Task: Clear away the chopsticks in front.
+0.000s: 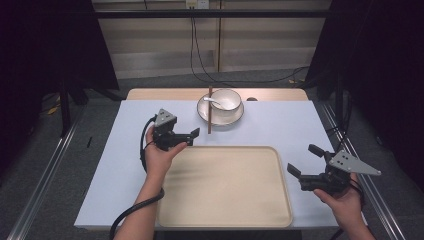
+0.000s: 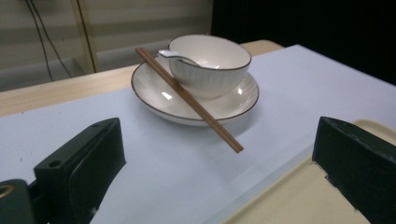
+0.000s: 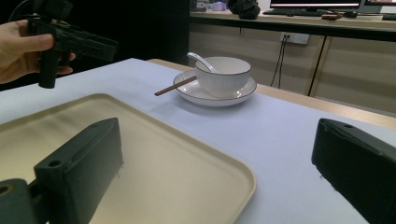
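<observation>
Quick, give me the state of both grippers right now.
Left gripper: open, holding nothing, pointed toward the chopsticks.
Right gripper: open, holding nothing, beside the tray.

— What's my tabletop [image 1: 280,94] like?

— Light wood, showing as a strip along the far edge. Most of it is under a pale bluish sheet [image 1: 280,125] spread flat, reaching to the near edge on my side.

— And what lies on the sheet?

— Near me, a big cream tray [image 1: 225,187] with rounded corners, lying flat. Toward the far edge sits a white plate [image 1: 220,111] with a dark rim, well apart from the tray.

— Anything else touching the sheet?

— A brown chopstick [image 1: 210,111] leans on the plate's left rim. From the left gripper view I cannot tell whether its near tip touches the sheet.
</observation>
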